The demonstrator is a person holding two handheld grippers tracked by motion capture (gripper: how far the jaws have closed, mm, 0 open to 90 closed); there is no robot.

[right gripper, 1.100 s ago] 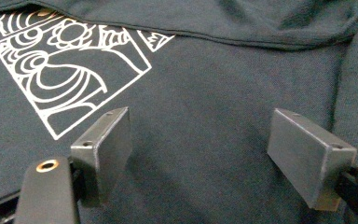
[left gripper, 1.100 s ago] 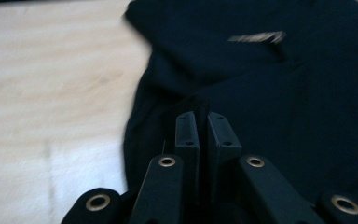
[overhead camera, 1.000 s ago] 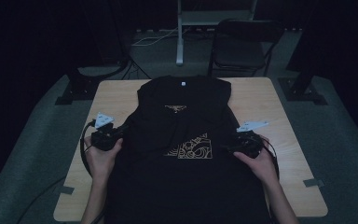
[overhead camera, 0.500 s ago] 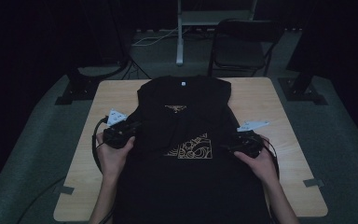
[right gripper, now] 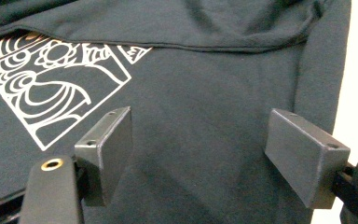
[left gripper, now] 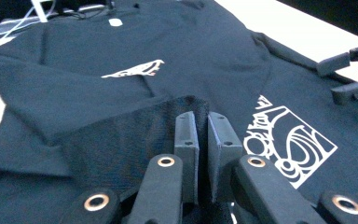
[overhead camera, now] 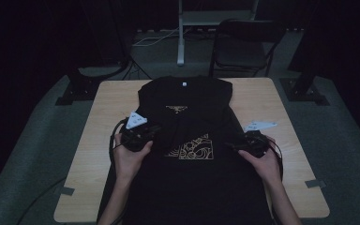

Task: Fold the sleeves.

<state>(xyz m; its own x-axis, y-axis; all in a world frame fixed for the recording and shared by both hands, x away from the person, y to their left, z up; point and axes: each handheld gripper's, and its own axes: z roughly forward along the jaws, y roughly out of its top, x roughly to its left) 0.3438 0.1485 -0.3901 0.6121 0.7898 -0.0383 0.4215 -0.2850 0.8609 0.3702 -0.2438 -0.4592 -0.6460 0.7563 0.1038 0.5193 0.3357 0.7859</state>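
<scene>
A black T-shirt (overhead camera: 187,101) with a pale square print (overhead camera: 190,149) lies spread on the wooden table (overhead camera: 108,101). My left gripper (overhead camera: 155,131) is shut on a fold of the shirt's left side, the sleeve fabric (left gripper: 135,126) pinched between its pads and drawn over the shirt's body. In the left gripper view the jaws (left gripper: 203,135) stand pressed together on the cloth. My right gripper (overhead camera: 232,144) rests at the shirt's right edge, its jaws wide open over flat fabric (right gripper: 200,135), touching nothing between them.
A folding chair (overhead camera: 243,44) and a stand's pole (overhead camera: 181,33) are behind the table. Dark equipment bases (overhead camera: 77,86) sit at the far corners. Bare wood shows left and right of the shirt. Tape strips (overhead camera: 315,183) mark the near edges.
My left gripper has carried the pinched fabric rightward, from the shirt's left edge inward over the shirt. The right gripper has stayed still.
</scene>
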